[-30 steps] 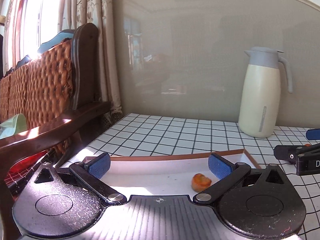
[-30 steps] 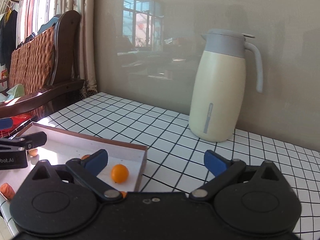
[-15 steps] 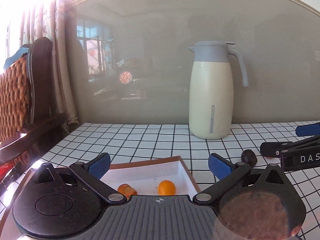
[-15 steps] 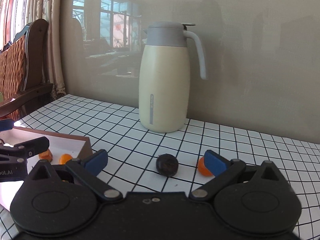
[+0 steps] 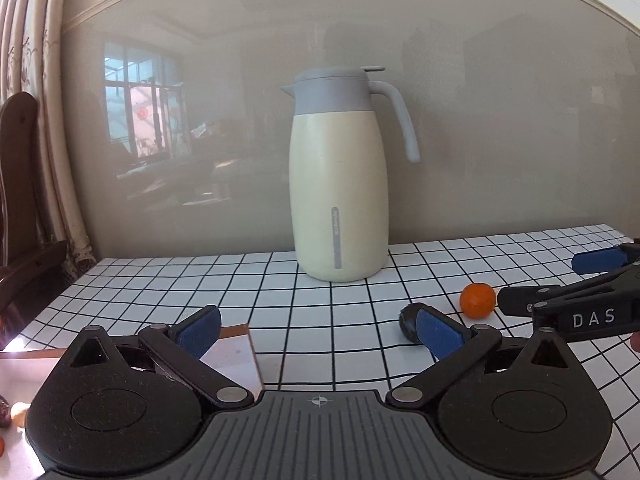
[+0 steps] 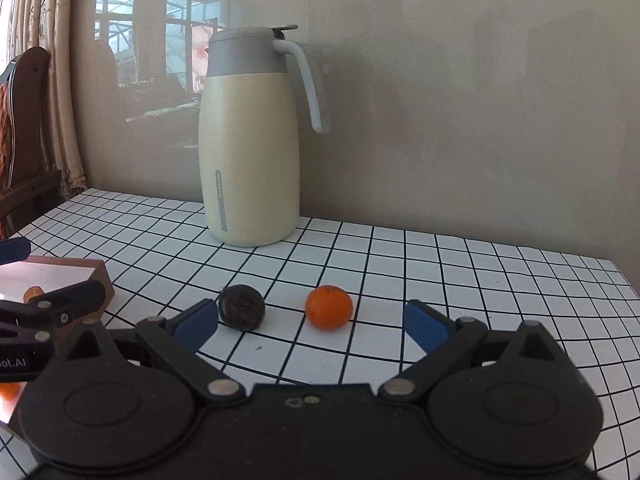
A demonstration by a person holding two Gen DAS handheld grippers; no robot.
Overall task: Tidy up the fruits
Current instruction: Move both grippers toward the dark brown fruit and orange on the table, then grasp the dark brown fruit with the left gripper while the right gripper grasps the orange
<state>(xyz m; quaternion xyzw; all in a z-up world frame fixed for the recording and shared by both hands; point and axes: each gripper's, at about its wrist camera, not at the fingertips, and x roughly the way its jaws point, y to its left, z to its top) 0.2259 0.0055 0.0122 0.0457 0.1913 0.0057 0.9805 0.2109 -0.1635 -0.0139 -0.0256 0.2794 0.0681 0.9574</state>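
Both tongs have swung off the tray [image 6: 102, 276] toward loose fruit. Right gripper [image 6: 310, 326] wide, jaws starting to close — orange [image 6: 329, 307] and dark fruit [image 6: 241, 306] just ahead, untouched. Left gripper [image 5: 318, 330] wide, empty. Next pickup likely.

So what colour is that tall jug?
Cream body, grey lid and handle; the jug shows best in the right wrist view.

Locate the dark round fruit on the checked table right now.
In the right wrist view the dark round fruit lies on the checked table, just left of the orange fruit, in front of the cream jug and right of the tray.
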